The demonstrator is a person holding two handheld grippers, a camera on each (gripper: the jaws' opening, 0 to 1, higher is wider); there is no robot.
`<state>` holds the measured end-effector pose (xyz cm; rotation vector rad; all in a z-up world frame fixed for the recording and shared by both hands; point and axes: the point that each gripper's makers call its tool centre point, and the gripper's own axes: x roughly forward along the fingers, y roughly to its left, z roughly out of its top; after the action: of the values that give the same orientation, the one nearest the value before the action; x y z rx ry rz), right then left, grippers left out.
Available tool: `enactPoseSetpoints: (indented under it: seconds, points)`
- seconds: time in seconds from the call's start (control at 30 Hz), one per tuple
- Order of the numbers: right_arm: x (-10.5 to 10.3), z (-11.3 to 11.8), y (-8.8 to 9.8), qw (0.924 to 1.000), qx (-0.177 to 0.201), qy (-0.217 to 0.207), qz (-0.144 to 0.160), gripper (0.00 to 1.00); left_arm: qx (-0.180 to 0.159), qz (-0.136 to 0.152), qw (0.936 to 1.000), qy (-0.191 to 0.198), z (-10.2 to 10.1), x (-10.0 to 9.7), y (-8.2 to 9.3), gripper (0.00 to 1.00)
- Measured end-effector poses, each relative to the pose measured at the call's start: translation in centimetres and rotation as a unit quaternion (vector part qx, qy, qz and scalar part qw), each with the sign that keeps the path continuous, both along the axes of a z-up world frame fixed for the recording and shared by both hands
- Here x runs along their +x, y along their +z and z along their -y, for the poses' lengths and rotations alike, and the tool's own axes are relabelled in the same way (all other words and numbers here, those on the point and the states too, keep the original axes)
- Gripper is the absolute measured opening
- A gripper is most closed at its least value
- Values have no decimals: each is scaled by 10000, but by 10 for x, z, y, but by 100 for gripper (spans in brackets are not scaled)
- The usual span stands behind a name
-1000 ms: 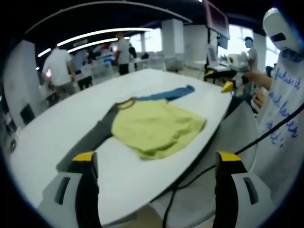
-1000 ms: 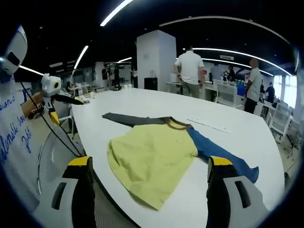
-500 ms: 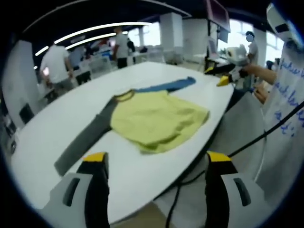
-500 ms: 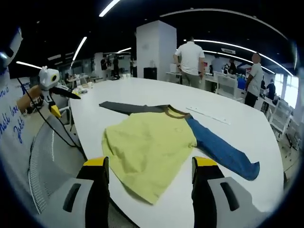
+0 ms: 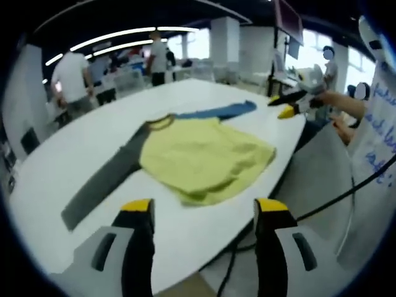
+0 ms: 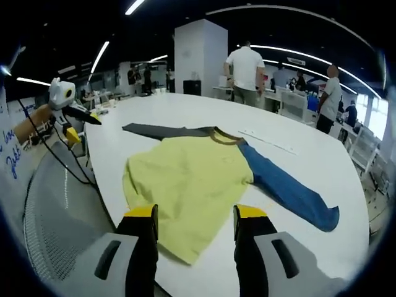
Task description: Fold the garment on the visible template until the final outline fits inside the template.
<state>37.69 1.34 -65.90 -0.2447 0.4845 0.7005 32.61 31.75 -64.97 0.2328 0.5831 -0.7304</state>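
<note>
The white table carries the garment spread flat near its edge, grey sleeve and blue sleeve outstretched, ready for folding. Left gripper and right gripper hover apart-jawed, empty, before its hem.

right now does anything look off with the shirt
Yes. The shirt lies unfolded, its hem at the table edge nearest the tools, bunched and uneven. The grey sleeve and blue sleeve stretch out opposite ways. No template outline is discernible.
</note>
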Motion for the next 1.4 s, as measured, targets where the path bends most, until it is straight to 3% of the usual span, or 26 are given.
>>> enactPoseSetpoints:
  seconds: [0.2, 0.4, 0.83, 1.0, 1.13, 1.4]
  points:
    - [8, 4, -15, 9999, -33, -106, -121, 38, -32, -119, 9999, 68, 2, 8, -15, 51]
    - [9, 7, -35, 9991, -326, -28, -283, 33, -62, -247, 9996, 106, 8, 17, -27, 45]
    - [14, 8, -56, 9979, -419, -54, -499, 25, -260, -333, 9990, 163, 17, 34, -39, 34]
    - [12, 9, -65, 9972, -426, -65, -607, 22, -231, -469, 9985, 135, 19, 36, -51, 34]
    - [10, 12, -71, 9966, -436, -112, -686, 21, -100, -401, 9989, 216, 17, 41, -58, 31]
    - [12, 12, -76, 9963, -497, -151, -691, 20, -170, -407, 9986, 286, 22, 53, -63, 28]
